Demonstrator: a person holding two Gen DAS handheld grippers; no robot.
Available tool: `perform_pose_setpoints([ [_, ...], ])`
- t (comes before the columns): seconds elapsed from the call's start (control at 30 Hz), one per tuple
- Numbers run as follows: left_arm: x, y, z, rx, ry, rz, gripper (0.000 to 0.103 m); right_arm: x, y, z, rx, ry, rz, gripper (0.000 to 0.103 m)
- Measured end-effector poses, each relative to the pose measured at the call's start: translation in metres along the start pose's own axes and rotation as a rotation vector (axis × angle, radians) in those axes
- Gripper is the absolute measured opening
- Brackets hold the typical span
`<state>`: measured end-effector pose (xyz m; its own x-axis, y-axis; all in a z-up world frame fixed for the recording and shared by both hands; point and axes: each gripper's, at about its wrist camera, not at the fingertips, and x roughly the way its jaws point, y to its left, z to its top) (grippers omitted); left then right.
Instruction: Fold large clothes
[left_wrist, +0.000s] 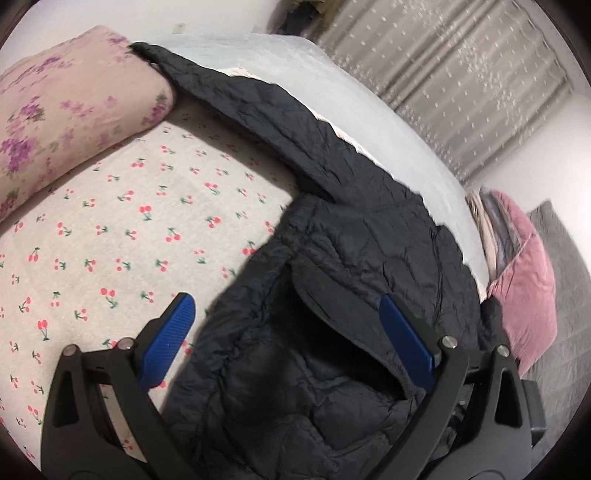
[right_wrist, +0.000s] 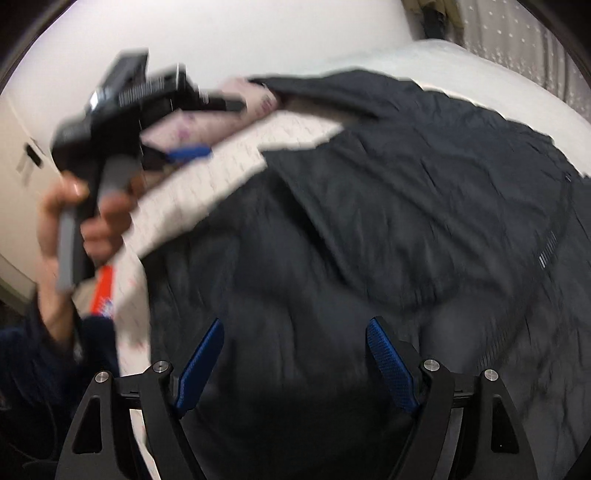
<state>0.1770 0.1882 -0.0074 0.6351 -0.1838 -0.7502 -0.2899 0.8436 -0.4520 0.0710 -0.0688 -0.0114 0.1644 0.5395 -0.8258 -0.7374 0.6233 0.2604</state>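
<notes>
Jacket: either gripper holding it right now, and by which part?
Neither. Left gripper and right gripper are both open above the dark jacket, nothing between their fingers.

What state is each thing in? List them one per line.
Dark jacket: spread on the bed, wrinkled, one sleeve stretched toward the floral pillow, not held.
Left tool: open, above the jacket, gripping nothing.
Right tool: open, above the jacket, gripping nothing.
Floral pillow: lying at the bed's far end.
Cherry-print sheet: flat, partly covered by the jacket.
</notes>
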Motion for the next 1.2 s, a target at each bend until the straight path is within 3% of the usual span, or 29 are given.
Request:
perform_pose_setpoints([
  [0.13,0.016,-0.029,-0.011,0.109,0.033,0.021,0.099,-0.050,-0.026,-0.026,0.087,-0.107,-0.014,0.081],
  [0.2,0.030,-0.047,-0.016,0.191,0.052,0.080,0.099,-0.083,-0.048,-0.037,0.156,-0.190,-0.061,0.081],
  [0.3,0.055,-0.063,-0.030,0.279,0.122,0.202,0.099,-0.133,-0.104,-0.059,0.363,-0.305,-0.200,0.082],
  [0.37,0.072,-0.065,-0.043,0.316,0.201,0.252,0.099,-0.159,-0.147,-0.079,0.526,-0.350,-0.274,0.082],
  [0.43,0.076,-0.065,-0.050,0.340,0.226,0.268,0.099,-0.179,-0.195,-0.110,0.680,-0.409,-0.298,0.082],
  [0.57,0.066,-0.069,-0.057,0.393,0.203,0.302,0.099,-0.176,-0.260,-0.150,0.804,-0.384,-0.342,0.082],
  [0.63,0.060,-0.065,-0.057,0.391,0.194,0.301,0.099,-0.168,-0.279,-0.162,0.817,-0.363,-0.359,0.082],
  [0.8,0.046,-0.056,-0.049,0.327,0.150,0.241,0.099,-0.156,-0.295,-0.162,0.774,-0.406,-0.270,0.082],
  [0.87,0.042,-0.059,-0.049,0.321,0.132,0.213,0.099,-0.141,-0.287,-0.148,0.694,-0.336,-0.317,0.072],
  [0.93,0.043,-0.064,-0.050,0.327,0.123,0.214,0.099,-0.132,-0.273,-0.138,0.630,-0.299,-0.310,0.032],
  [1.07,0.042,-0.067,-0.050,0.334,0.111,0.202,0.099,-0.155,-0.241,-0.137,0.459,-0.339,-0.242,0.029],
  [1.2,0.045,-0.068,-0.054,0.347,0.134,0.193,0.099,-0.171,-0.211,-0.145,0.341,-0.344,-0.099,0.029],
])
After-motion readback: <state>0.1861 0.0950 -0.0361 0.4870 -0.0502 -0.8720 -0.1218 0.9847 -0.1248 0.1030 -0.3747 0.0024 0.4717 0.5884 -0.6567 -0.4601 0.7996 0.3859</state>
